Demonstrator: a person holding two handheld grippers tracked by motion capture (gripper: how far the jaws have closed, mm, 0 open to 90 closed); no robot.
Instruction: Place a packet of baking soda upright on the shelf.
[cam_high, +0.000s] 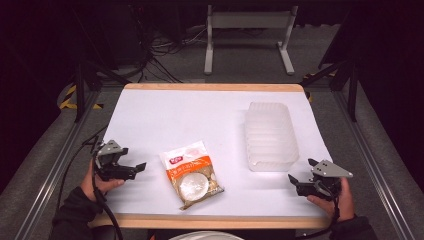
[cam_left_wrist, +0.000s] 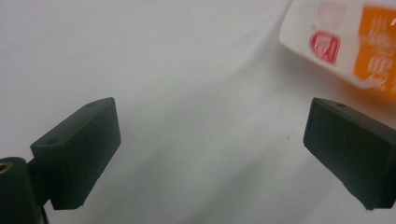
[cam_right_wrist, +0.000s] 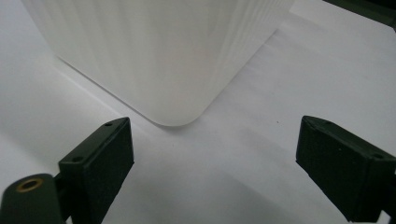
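Lying flat on the white table (cam_high: 150, 120), the snack packet (cam_high: 191, 173) sat near the front edge, a little left of the middle, with its white top end pointing to the far left and its orange printed part and clear window toward the near side. To its left, the left gripper (cam_high: 140, 167) was held low over the table by a hand (cam_high: 95, 184), its jaws spread wide with nothing between them and aimed right, toward the packet but apart from it; in the left gripper view the packet's white and orange corner (cam_left_wrist: 348, 42) showed just beyond the right jaw. Farther right stood a ribbed translucent plastic container (cam_high: 270, 135), reaching from mid-table toward the far edge. Near its front right corner the right gripper (cam_high: 302, 175) was held by the other hand (cam_high: 334, 200), jaws likewise wide apart and empty, pointing left; in the right gripper view a rounded corner of the container (cam_right_wrist: 154, 60) lay just ahead of the jaws, untouched.
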